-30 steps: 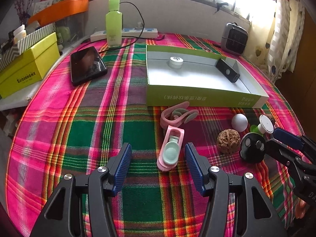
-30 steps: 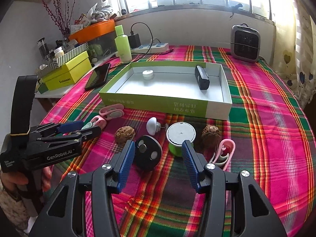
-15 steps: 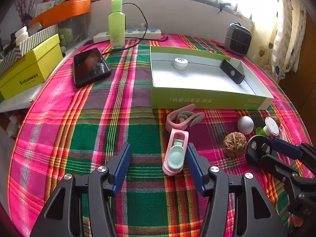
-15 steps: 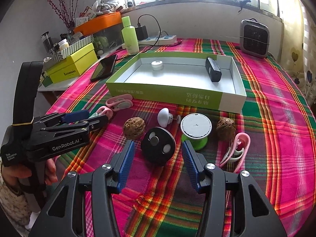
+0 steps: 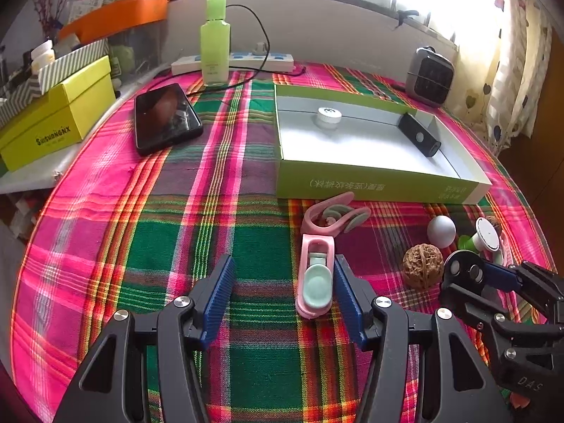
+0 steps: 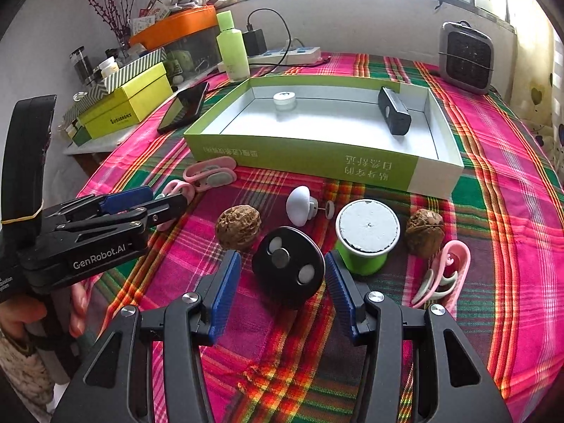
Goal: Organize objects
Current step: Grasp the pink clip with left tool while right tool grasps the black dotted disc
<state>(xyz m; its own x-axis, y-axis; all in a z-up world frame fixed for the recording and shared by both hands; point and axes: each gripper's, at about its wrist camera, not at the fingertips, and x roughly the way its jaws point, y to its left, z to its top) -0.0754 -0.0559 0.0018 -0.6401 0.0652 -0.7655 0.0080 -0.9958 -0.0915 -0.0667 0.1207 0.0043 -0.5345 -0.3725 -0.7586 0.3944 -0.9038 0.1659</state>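
My left gripper [image 5: 283,282] is open and low over the plaid cloth. A pink clip with a mint pad [image 5: 314,282] lies between its fingers, close against the right one. A second pink clip [image 5: 335,213] lies just beyond. My right gripper [image 6: 282,276] is open around a black disc [image 6: 287,271], with a gap on the left side. The green open box [image 6: 299,162] holds a white cap [image 6: 284,99] and a black device [image 6: 394,114]. Two walnuts [image 6: 238,225] [image 6: 424,229], a white knob [image 6: 299,205], a green spool [image 6: 366,232] and another pink clip [image 6: 447,275] lie around the disc.
A phone [image 5: 165,118], a green bottle [image 5: 215,42], a power strip [image 5: 246,61] and a small heater [image 5: 430,75] stand behind the box. Yellow boxes [image 5: 56,112] sit on a shelf at the left. A person's hand [image 6: 21,320] holds the left gripper.
My right gripper has moved forward and down, so the black disc now sits between its fingers. The left gripper has barely shifted, and the pink clip now lies nearer its right finger.
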